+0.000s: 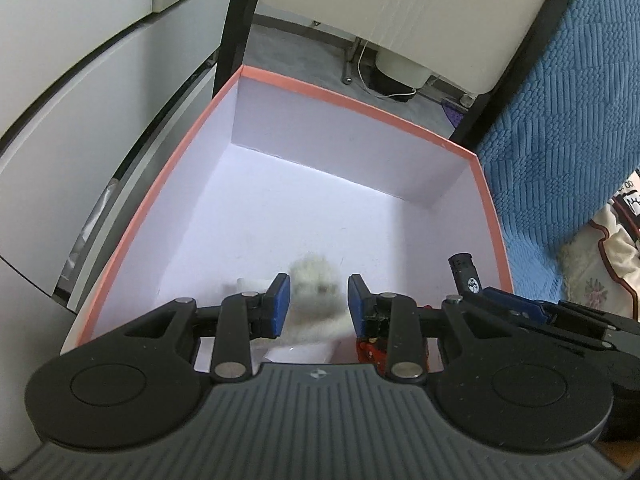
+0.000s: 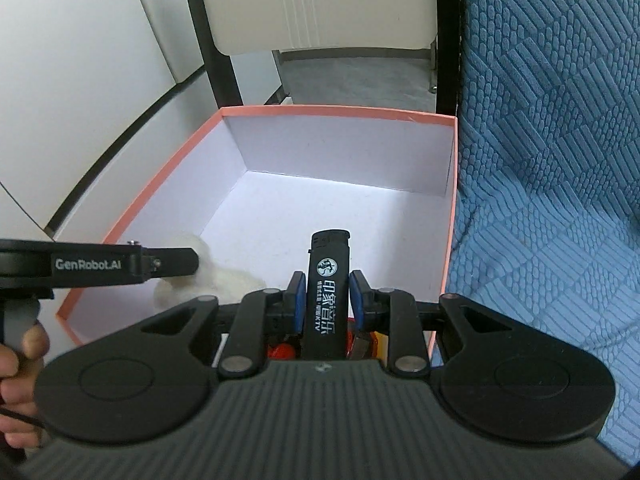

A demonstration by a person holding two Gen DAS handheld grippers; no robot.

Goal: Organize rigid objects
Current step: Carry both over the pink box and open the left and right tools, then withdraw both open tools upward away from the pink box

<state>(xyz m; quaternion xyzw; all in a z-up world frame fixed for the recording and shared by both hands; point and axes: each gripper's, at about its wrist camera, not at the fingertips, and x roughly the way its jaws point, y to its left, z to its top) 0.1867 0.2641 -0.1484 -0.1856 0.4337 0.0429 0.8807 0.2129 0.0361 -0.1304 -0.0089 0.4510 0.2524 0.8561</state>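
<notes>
Right claw (image 2: 323,298) clamps black lighter (image 2: 327,280) above box (image 2: 340,111).

Each gripper, the left gripper (image 1: 316,300) and the right gripper (image 2: 327,294), has a ribbed dark-grey housing, two round black discs, black linkage bars with silver rivets and blue pads (image 1: 281,300). White "GenRobot.AI" lettering marks the left one's side.

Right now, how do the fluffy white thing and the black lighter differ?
The fluffy white thing looks soft and shapeless; the black lighter is hard, slim and printed with white characters. The white thing sits between the left gripper fingers, the lighter between the right gripper fingers. Both are over the pink-rimmed box.
</notes>
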